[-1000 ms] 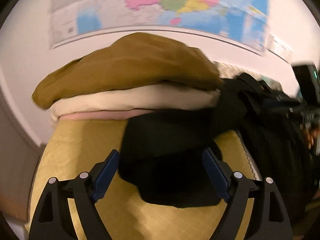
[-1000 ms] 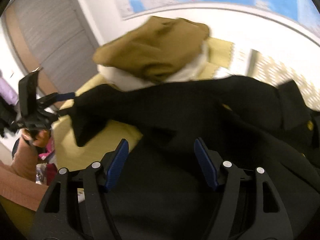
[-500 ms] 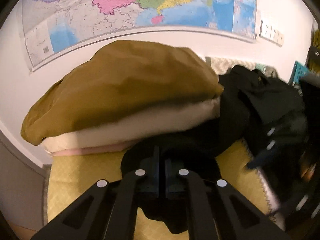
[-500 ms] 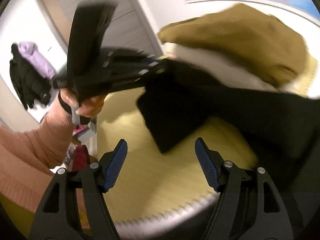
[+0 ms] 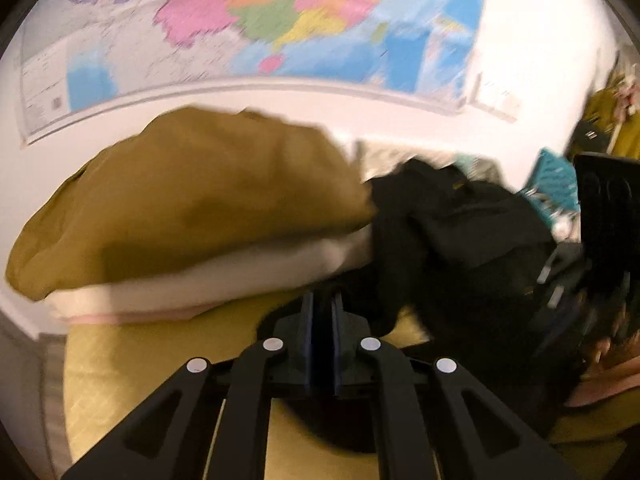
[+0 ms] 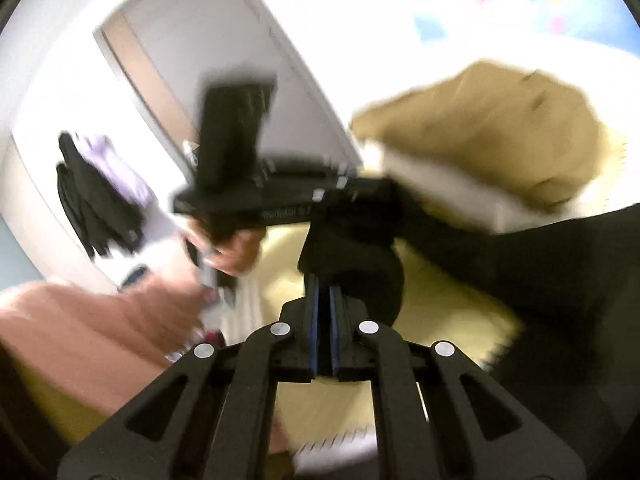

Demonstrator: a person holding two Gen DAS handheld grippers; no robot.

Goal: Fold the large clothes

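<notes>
Progress early: black large garment point(image 5: 452, 240) lies crumpled and unfolded on yellow quilted worktop point(image 5: 132, 368), beside a folded stack topped by olive-brown cloth point(image 5: 192, 196). Left gripper point(image 5: 320, 312) and right gripper point(image 6: 324, 292), jaws clamped, each pinch its black fabric. Every fold remains.

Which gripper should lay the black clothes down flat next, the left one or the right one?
Probably the right. Both grippers pinch the same end of the black garment, but the right gripper sits over bare yellow cover, while the left gripper is crowded by the folded pile.
</notes>
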